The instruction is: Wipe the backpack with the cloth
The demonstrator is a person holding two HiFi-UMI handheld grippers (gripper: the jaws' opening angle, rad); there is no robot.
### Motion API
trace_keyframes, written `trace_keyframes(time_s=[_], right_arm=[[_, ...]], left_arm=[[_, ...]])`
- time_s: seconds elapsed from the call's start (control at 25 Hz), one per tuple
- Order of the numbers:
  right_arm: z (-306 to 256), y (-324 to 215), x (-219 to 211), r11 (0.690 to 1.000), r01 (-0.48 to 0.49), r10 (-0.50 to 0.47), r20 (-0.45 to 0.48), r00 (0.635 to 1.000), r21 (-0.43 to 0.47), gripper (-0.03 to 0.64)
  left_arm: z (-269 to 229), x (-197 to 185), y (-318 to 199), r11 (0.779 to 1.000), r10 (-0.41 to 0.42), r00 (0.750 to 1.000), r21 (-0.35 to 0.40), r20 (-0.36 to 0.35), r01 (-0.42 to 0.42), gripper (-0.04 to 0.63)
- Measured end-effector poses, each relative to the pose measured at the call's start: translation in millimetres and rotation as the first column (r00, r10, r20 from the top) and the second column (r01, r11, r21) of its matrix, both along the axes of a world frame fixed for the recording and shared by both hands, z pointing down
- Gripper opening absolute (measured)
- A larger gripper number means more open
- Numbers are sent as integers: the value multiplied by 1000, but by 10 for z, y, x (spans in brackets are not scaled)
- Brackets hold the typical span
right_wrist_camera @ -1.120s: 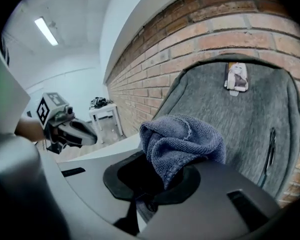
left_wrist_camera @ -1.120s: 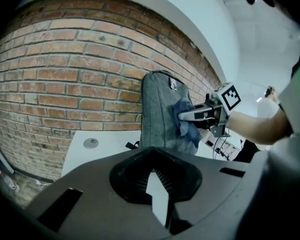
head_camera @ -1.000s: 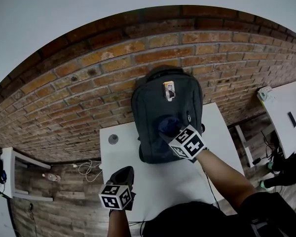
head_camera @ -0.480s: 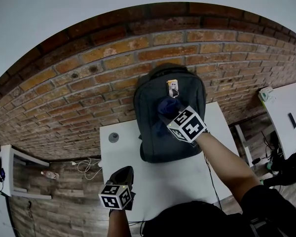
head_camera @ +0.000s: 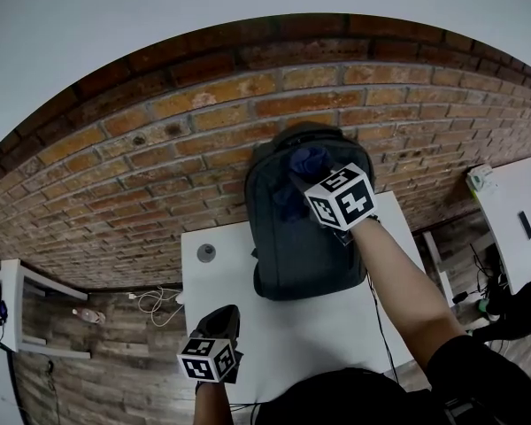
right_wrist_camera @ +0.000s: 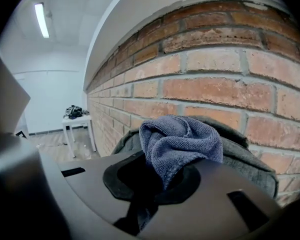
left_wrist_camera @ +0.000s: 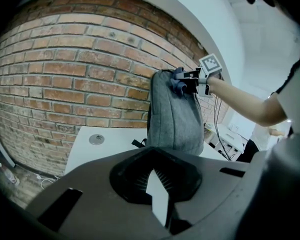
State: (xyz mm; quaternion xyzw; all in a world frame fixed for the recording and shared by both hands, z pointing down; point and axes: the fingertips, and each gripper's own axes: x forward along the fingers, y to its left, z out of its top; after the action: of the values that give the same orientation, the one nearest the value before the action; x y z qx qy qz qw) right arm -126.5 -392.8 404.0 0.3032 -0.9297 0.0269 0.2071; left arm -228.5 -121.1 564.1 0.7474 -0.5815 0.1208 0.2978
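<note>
One cloth (right_wrist_camera: 182, 141) pinched in right gripper (right_wrist_camera: 160, 183), against backpack (right_wrist_camera: 247, 165) top.

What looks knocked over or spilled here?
Nothing stands out. The backpack stands upright on the white table against the brick wall, and the right hand-held gripper holds the cloth at its top.

Our right arm (head_camera: 398, 282) reaches forward, nearly straight, and the right gripper (head_camera: 313, 173) at its end is held high, clamped on the cloth (right_wrist_camera: 182, 141). Our left gripper (head_camera: 219, 315) sits low, close to the body (jaws drawn together, nothing between them), its forearm (head_camera: 214, 404) barely showing.
</note>
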Motion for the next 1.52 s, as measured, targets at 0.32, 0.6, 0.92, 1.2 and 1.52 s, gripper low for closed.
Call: trace_keyframes(time_s=[0.32, 0.6, 0.92, 1.2, 1.52], right_arm=[[13, -13, -98, 1000, 7, -8, 6, 1000, 11, 37], [7, 18, -299, 999, 26, -26, 13, 1000, 25, 37], [-17, 111, -504, 996, 68, -70, 33, 997, 56, 37], [114, 297, -674, 990, 128, -128, -2, 992, 58, 37], [422, 504, -742, 987, 159, -157, -60, 986, 33, 37]], left_arm=[[79, -36, 69, 1000, -15, 1000, -9, -10, 15, -6], [104, -157, 165, 999, -49, 999, -18, -9, 49, -6], [219, -221, 301, 995, -89, 996, -37, -28, 88, -6], [230, -255, 335, 994, -106, 994, -37, -31, 105, -6], [220, -252, 393, 993, -112, 993, -34, -32, 111, -6]])
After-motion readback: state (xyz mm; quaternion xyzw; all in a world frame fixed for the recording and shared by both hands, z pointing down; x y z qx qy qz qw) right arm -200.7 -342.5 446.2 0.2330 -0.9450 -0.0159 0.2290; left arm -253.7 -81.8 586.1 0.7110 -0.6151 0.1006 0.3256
